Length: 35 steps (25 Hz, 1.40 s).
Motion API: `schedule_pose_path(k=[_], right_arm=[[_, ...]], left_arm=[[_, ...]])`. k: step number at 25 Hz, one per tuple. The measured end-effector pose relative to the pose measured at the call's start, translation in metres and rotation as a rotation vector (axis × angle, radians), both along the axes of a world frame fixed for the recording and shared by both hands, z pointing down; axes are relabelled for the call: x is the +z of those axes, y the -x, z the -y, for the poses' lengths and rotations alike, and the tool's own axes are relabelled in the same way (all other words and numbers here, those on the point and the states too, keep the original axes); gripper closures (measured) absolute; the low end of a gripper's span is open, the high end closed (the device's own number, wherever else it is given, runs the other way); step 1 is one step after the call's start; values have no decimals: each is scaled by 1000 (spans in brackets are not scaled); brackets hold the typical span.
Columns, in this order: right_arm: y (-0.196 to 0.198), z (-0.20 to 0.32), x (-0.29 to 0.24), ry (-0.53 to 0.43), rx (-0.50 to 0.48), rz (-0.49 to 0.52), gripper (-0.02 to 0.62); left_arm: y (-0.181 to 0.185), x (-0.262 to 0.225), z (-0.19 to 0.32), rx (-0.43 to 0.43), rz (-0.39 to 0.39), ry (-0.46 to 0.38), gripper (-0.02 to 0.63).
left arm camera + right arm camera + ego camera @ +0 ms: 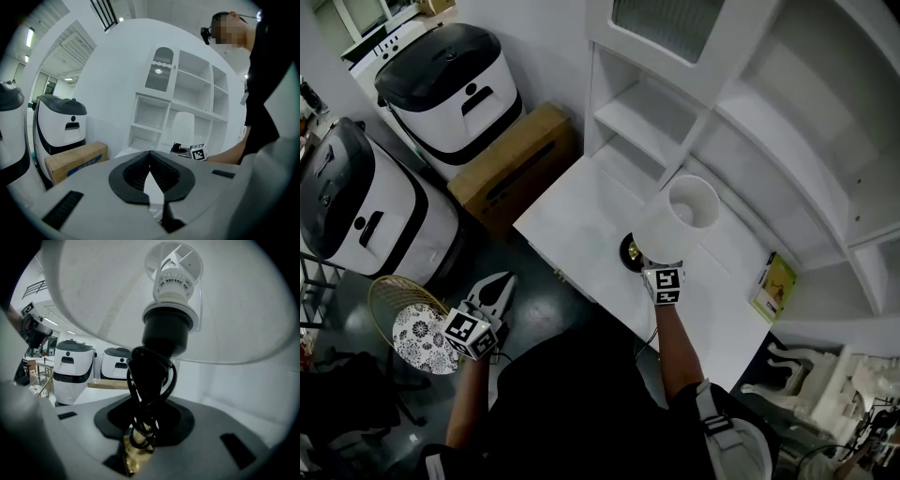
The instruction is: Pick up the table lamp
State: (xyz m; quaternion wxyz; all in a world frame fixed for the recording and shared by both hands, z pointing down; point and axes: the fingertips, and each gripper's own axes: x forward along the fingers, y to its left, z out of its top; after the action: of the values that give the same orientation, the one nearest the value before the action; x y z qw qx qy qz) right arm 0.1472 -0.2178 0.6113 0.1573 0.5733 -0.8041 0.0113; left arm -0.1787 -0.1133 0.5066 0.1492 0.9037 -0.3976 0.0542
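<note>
Right gripper (140, 430): pinching the brass stem of the table lamp (680, 217), low on the stem.
Table lamp: upright in that grip, with the white shade directly above the jaws and the round base just below them, over the white table (581, 225); I cannot tell whether it touches.
Cord (150, 380): black, wound around the stem between the jaws and the socket.
Left gripper (150, 161): jaws pressed together on nothing, off the table's edge.
Shelf unit (722, 112): beyond the lamp.
Book (775, 284): lying flat, right of the right gripper.
Wire basket (384, 295): left of the left gripper, with a patterned plate (422, 337) overlapping it.
</note>
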Motion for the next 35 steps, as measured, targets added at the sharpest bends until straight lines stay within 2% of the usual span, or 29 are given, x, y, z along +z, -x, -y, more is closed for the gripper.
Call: schedule_pose_path(k=[8,20,27,35], right_arm=[[7,3,-28,-20,13,40,485],[4,0,-68,-38,33,5,483],[1,-4,-96,-55,38,-9,483],[7,-11,-116,-55,65,-9,483]], left_arm=[[3,3,-4,3,-26,6,595],[9,12,-12,1,-87,32,595],[7,23,-18,27,-95,27,595],[21,36,-29,30,-120,43,595]])
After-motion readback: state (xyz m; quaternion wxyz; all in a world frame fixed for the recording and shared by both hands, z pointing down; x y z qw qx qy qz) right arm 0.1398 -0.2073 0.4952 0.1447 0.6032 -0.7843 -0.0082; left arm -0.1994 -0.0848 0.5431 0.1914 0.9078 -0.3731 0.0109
